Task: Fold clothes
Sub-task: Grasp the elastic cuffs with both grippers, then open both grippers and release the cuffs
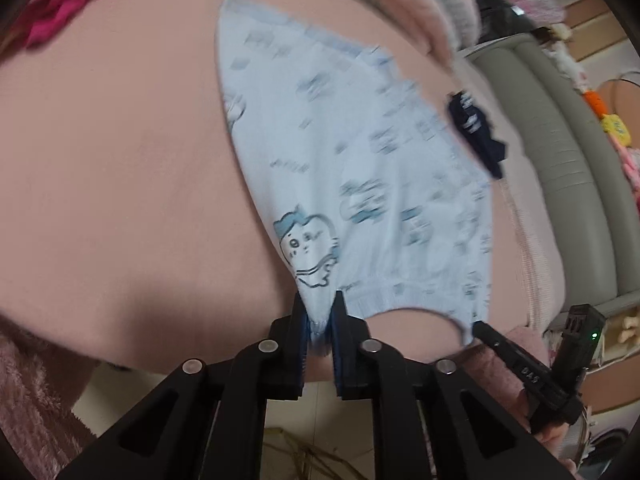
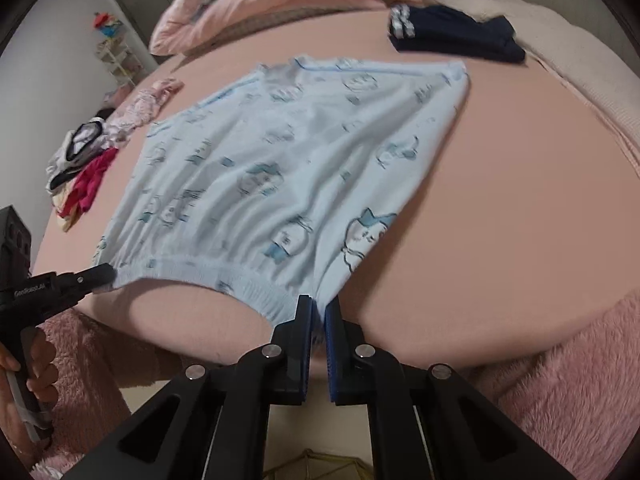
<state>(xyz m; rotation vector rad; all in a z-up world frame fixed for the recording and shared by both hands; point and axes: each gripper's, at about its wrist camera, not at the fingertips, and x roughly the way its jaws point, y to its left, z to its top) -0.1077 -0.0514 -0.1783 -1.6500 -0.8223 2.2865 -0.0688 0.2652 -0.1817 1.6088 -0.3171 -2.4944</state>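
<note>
A light blue garment [image 2: 280,160] printed with cartoon figures lies spread on the pink bed sheet [image 2: 520,180]. Its ribbed hem faces me, lifted a little and sagging in an arc between the two grippers. My right gripper [image 2: 319,304] is shut on the right end of the hem. My left gripper [image 1: 319,300] is shut on the other hem corner, the cloth [image 1: 360,160] stretching away from it. Each gripper shows in the other's view: the left gripper [image 2: 106,270] at the hem's left end, the right gripper [image 1: 480,326] at its far corner.
A folded dark navy garment [image 2: 456,34] lies on the bed beyond the blue one. A heap of mixed clothes [image 2: 86,160] sits at the left edge. Pink quilts [image 2: 280,0] are piled at the back. A fluffy pink blanket [image 2: 560,380] covers the near edge.
</note>
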